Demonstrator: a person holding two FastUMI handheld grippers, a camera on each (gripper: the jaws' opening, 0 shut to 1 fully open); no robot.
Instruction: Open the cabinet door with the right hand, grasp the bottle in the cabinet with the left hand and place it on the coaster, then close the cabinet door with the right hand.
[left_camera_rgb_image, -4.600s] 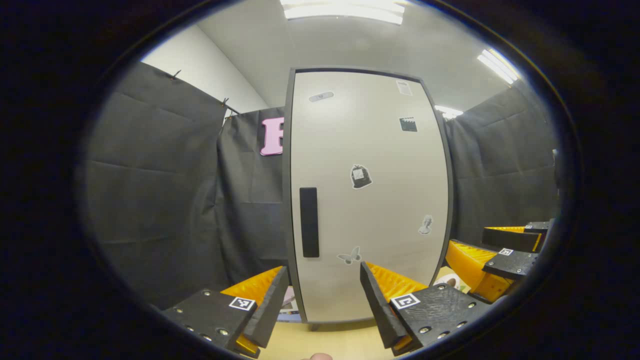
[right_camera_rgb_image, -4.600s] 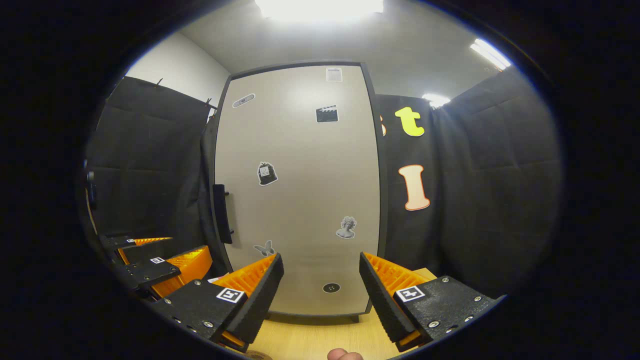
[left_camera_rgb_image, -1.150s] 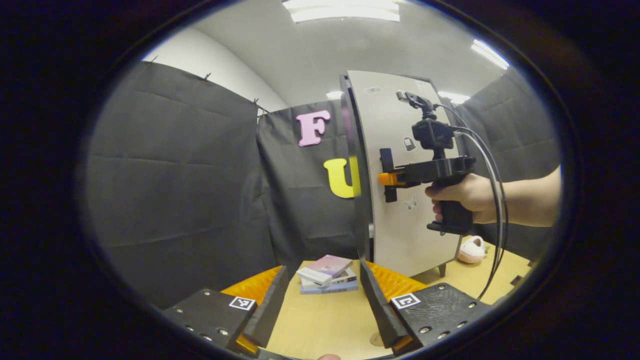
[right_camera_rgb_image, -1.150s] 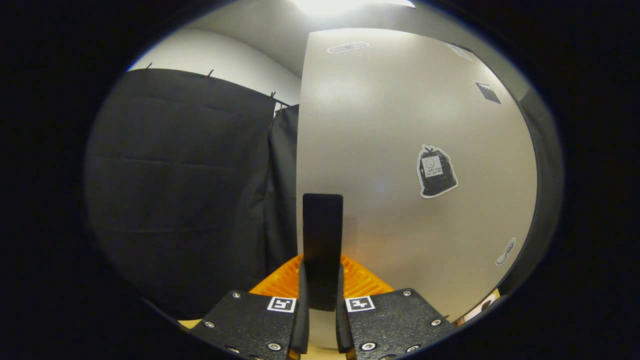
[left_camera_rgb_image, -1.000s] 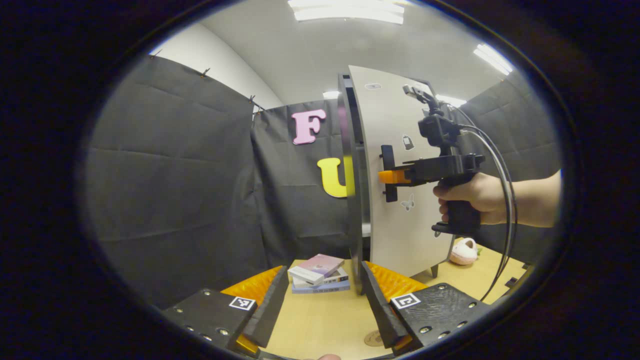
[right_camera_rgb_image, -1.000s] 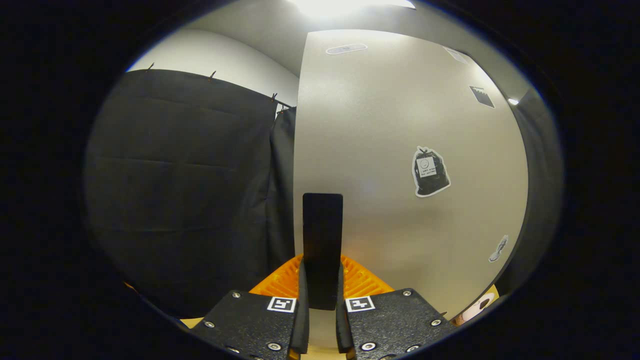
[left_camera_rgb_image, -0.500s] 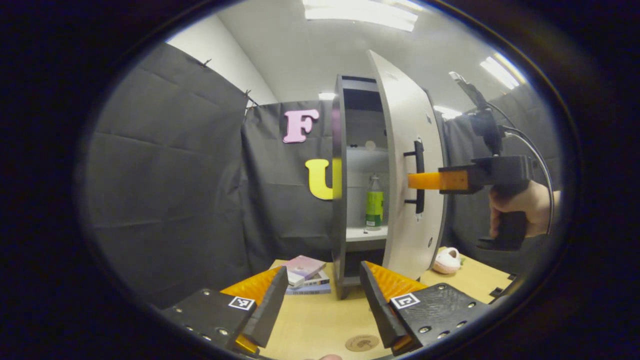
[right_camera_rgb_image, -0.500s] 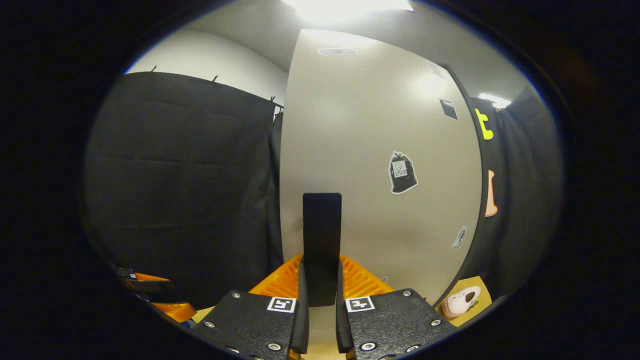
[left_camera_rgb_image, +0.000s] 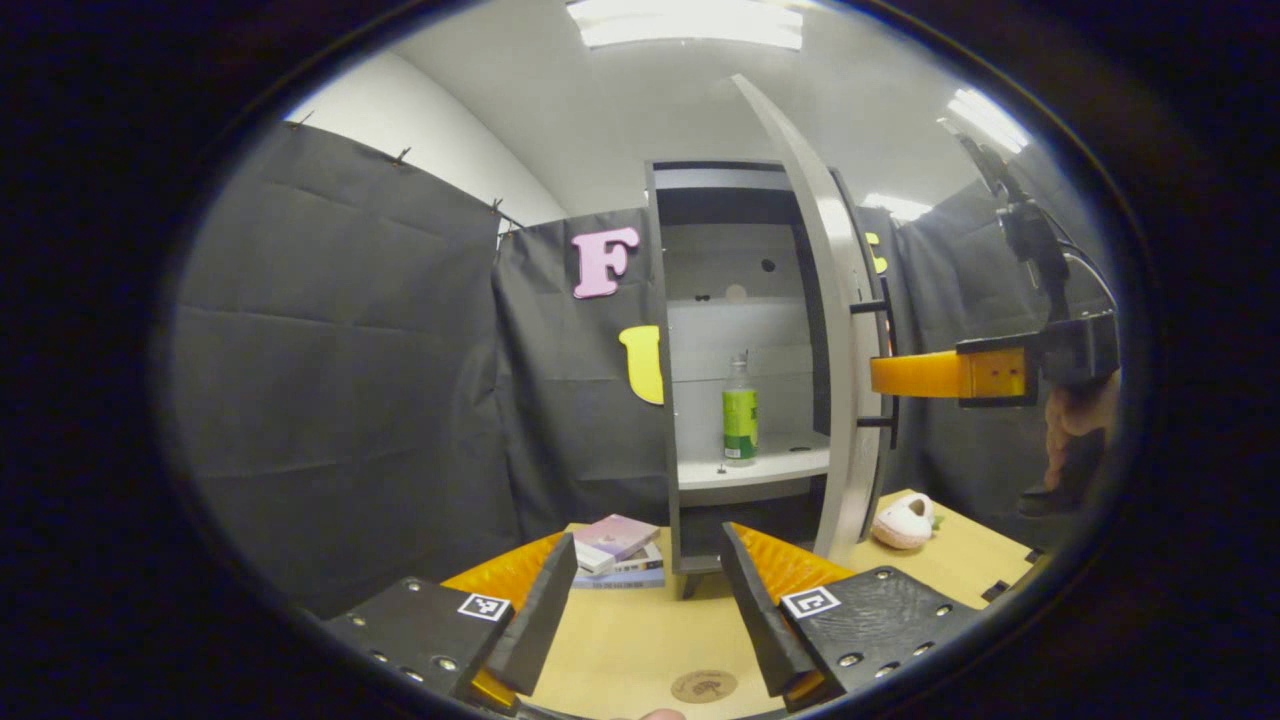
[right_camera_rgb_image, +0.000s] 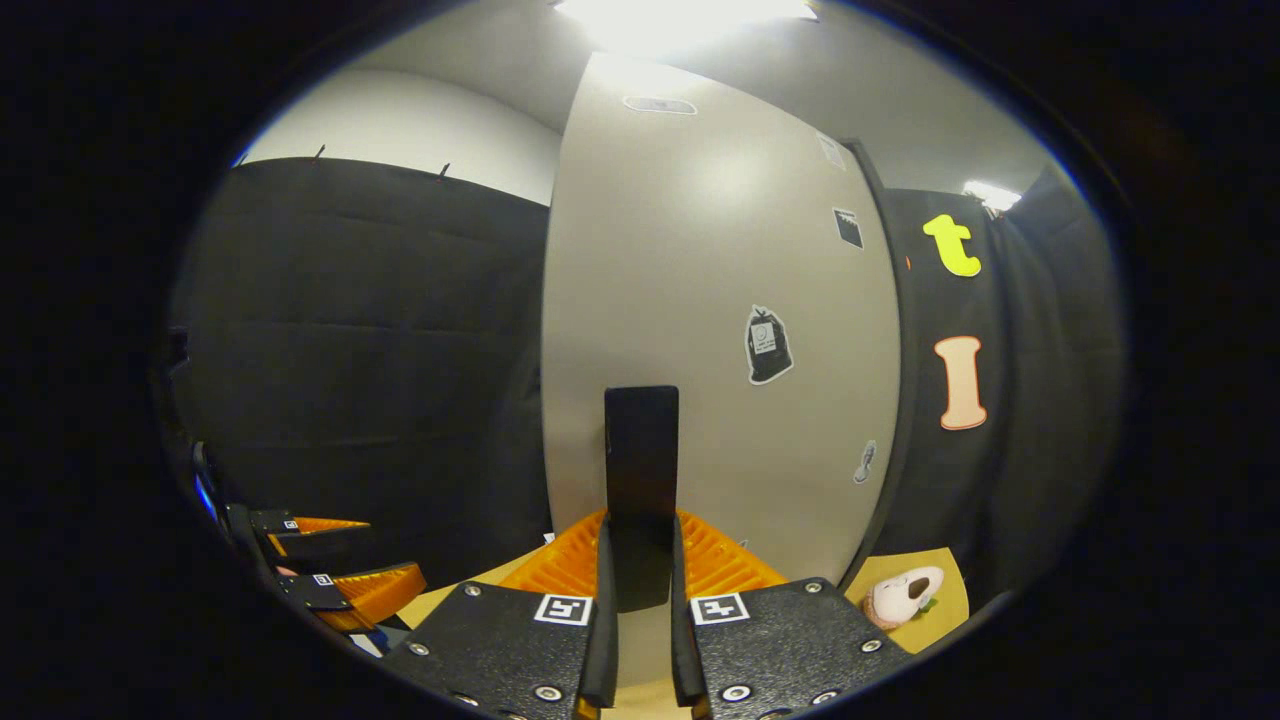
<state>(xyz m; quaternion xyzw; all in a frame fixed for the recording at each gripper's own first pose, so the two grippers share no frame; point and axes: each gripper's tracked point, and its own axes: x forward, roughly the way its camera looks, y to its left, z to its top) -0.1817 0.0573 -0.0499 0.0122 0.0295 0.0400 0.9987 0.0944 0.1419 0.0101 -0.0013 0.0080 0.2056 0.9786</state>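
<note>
The right gripper (right_camera_rgb_image: 640, 600) is pinched on the cabinet door handle (right_camera_rgb_image: 641, 490), both fingers pressing its dark vertical bar. In the left gripper view the same gripper reaches in from the right to the handle (left_camera_rgb_image: 885, 365), and the cabinet door (left_camera_rgb_image: 835, 330) stands swung wide, seen almost edge-on.

The left gripper (left_camera_rgb_image: 645, 600) hangs spread and empty above the worktop (left_camera_rgb_image: 620, 640). The bottle (left_camera_rgb_image: 740, 412) lies straight ahead of it and higher, on the cabinet's (left_camera_rgb_image: 665, 400) lower shelf (left_camera_rgb_image: 750, 468). It stands upright (long axis vertical), well apart from the left gripper, with clear shelf around its base. The left gripper is the nearer unoccupied one, and the opening faces it directly.

The upper compartment holds no bottle; small round marks show on its back panel. The lower shelf carries the bottle and a tiny dark item near its front edge, too small to identify.

The coaster (left_camera_rgb_image: 704, 686) lies flat on the worktop just below and between the left gripper's fingers. A stack of books (left_camera_rgb_image: 615, 550) sits left of the cabinet foot; a soft toy (left_camera_rgb_image: 903, 522) rests to the right.

Judgement: the opening step appears nearly complete; the next move calls for a forward, upward reach, fingers either side of the bottle's body.
</note>
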